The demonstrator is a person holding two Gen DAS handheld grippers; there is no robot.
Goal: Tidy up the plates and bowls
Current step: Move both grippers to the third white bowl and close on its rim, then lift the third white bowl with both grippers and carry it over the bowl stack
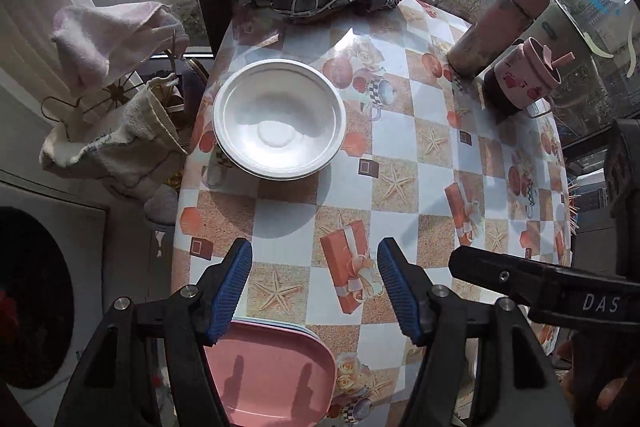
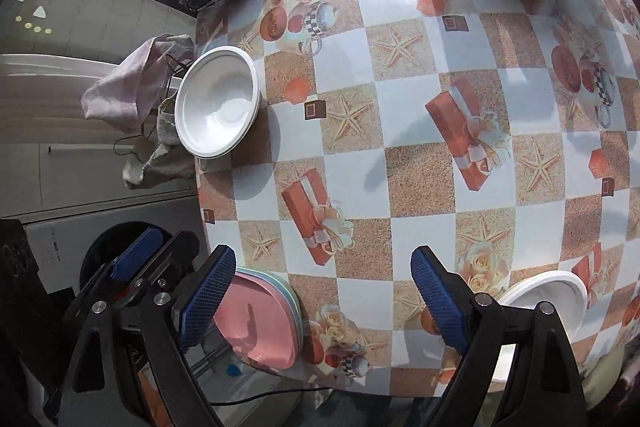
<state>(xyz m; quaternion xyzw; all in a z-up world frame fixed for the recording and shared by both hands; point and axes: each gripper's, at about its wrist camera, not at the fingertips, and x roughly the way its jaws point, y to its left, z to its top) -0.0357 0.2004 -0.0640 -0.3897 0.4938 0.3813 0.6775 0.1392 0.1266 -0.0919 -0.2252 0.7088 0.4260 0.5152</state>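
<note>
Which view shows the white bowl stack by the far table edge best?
The left wrist view: the white bowl stack sits central, interior and rim fully visible. The right wrist view shows it smaller, off to the left and foreshortened.

— What do my grippers look like up close?

— My left gripper (image 1: 314, 283) has two black plastic arms with triangular cut-outs, each ending in a blue ribbed pad (image 1: 234, 283). Round silver screws (image 1: 189, 291) sit at the joints.

— And the other one?

— My right gripper (image 2: 320, 303) is the same build: black frame, blue cross-hatched pads (image 2: 438, 297), silver bolts (image 2: 483, 299). From the left wrist camera I read white letters "DAS" (image 1: 600, 303) on its black side.
</note>
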